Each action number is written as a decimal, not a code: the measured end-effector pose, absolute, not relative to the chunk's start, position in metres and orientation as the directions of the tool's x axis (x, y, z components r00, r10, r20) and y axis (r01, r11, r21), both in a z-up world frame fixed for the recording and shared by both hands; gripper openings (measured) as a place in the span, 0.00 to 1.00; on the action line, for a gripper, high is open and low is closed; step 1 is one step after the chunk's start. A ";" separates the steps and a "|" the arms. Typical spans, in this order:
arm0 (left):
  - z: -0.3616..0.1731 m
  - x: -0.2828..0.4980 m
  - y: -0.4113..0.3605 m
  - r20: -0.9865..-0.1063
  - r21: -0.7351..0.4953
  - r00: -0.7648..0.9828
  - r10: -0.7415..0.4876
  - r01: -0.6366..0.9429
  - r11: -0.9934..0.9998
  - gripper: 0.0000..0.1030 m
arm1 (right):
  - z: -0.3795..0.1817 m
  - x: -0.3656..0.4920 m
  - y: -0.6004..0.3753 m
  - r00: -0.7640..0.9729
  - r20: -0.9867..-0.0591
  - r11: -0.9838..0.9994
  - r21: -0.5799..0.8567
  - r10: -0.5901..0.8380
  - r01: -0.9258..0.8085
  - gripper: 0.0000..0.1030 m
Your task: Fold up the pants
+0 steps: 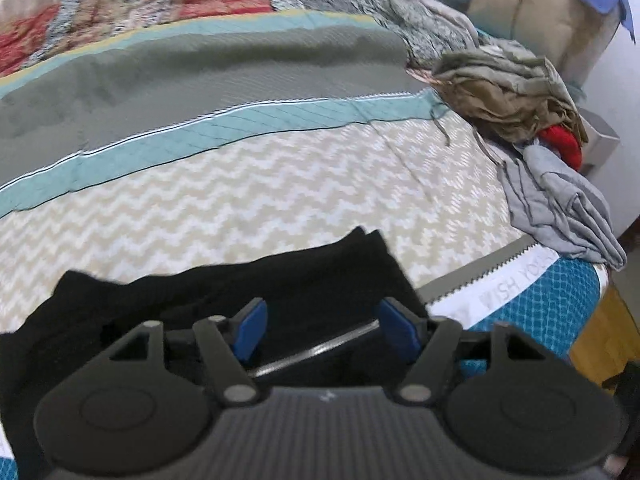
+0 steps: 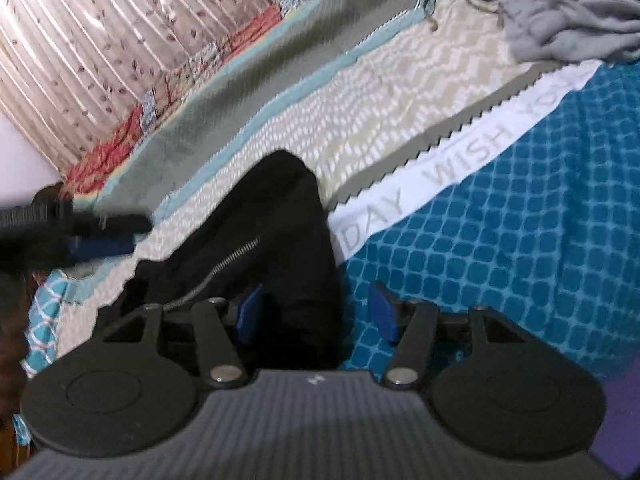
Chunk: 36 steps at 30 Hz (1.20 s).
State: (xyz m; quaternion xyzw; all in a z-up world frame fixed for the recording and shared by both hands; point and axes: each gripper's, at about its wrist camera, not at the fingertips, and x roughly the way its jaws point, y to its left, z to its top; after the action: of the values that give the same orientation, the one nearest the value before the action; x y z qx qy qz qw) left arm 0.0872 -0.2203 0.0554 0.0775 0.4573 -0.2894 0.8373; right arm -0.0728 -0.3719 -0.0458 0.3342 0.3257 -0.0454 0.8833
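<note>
Both sets of fingers are spread with nothing pinched: left gripper (image 1: 322,330) hovers over the black pants (image 1: 248,284), right gripper (image 2: 316,314) straddles their edge, probably lining up a grab. Pants sit bunched near the bed's (image 2: 520,200) edge, zipper (image 2: 224,268) showing, not neatly folded yet.

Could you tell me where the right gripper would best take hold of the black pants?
Probably the near edge of the black pants, beside the zipper. That edge already lies between the open fingers of the right gripper, so come straight forward and low along the bedspread; the cloth lies bunched there, giving layers to pinch.
</note>
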 end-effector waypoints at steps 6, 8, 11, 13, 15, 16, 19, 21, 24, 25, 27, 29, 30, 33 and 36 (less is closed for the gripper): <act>0.045 0.097 -0.266 -0.862 -0.092 0.372 -0.345 0.554 0.827 0.75 | -0.031 -0.079 -0.355 0.793 -0.598 0.834 0.494 0.121 0.246 0.23; 0.042 0.097 -0.279 -0.878 -0.065 0.359 -0.318 0.569 0.820 0.76 | -0.020 -0.083 -0.336 0.814 -0.575 0.889 0.412 0.084 0.199 0.20; 0.041 0.091 -0.289 -0.886 -0.015 0.362 -0.290 0.603 0.798 0.81 | -0.006 -0.086 -0.310 0.838 -0.544 0.946 0.296 0.052 0.133 0.20; 0.040 0.085 -0.294 -0.888 0.024 0.369 -0.276 0.634 0.773 0.81 | 0.000 -0.088 -0.294 0.850 -0.526 0.969 0.224 0.032 0.102 0.20; 0.038 0.079 -0.296 -0.888 0.062 0.382 -0.258 0.654 0.754 0.80 | 0.005 -0.088 -0.281 0.862 -0.506 0.983 0.175 0.035 0.062 0.19; 0.038 0.078 -0.296 -0.887 0.078 0.390 -0.249 0.657 0.750 0.77 | 0.007 -0.088 -0.276 0.866 -0.498 0.987 0.153 0.037 0.046 0.19; 0.035 0.079 -0.289 -0.893 0.088 0.388 -0.229 0.649 0.756 0.35 | 0.012 -0.091 -0.258 0.878 -0.477 0.996 0.086 0.045 -0.004 0.19; 0.036 0.084 -0.277 -0.896 0.034 0.361 -0.257 0.635 0.772 0.16 | 0.014 -0.091 -0.251 0.881 -0.472 0.998 0.059 0.047 -0.022 0.19; 0.042 0.087 -0.258 -0.878 -0.018 0.368 -0.305 0.611 0.791 0.14 | 0.015 -0.093 -0.251 0.880 -0.472 0.998 0.054 0.045 -0.022 0.21; 0.044 0.088 -0.251 -0.874 -0.042 0.365 -0.322 0.603 0.796 0.14 | 0.016 -0.093 -0.252 0.881 -0.471 0.998 0.063 0.043 -0.015 0.25; 0.048 0.093 -0.237 -0.867 -0.094 0.352 -0.353 0.580 0.809 0.14 | 0.015 -0.093 -0.255 0.874 -0.483 0.997 0.082 0.050 -0.012 0.48; 0.054 0.099 -0.222 -0.857 -0.155 0.337 -0.389 0.552 0.819 0.14 | 0.011 -0.094 -0.255 0.863 -0.503 0.996 0.089 0.052 -0.008 0.76; 0.056 0.102 -0.215 -0.852 -0.186 0.328 -0.407 0.538 0.822 0.14 | 0.008 -0.094 -0.254 0.855 -0.516 0.996 0.089 0.057 -0.013 0.76; 0.061 0.110 -0.191 -0.837 -0.256 0.315 -0.447 0.498 0.829 0.14 | 0.003 -0.093 -0.247 0.829 -0.553 0.996 0.082 0.079 -0.040 0.73; 0.065 0.114 -0.167 -0.824 -0.299 0.315 -0.471 0.464 0.834 0.14 | 0.008 -0.093 -0.241 0.824 -0.562 0.997 0.062 0.078 -0.052 0.25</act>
State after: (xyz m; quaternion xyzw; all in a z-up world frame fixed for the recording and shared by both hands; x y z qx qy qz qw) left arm 0.1137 -0.1665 0.0647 -0.0032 0.5095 -0.2884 0.8107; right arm -0.0928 -0.2412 0.0083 0.0220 0.2950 0.0341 0.9546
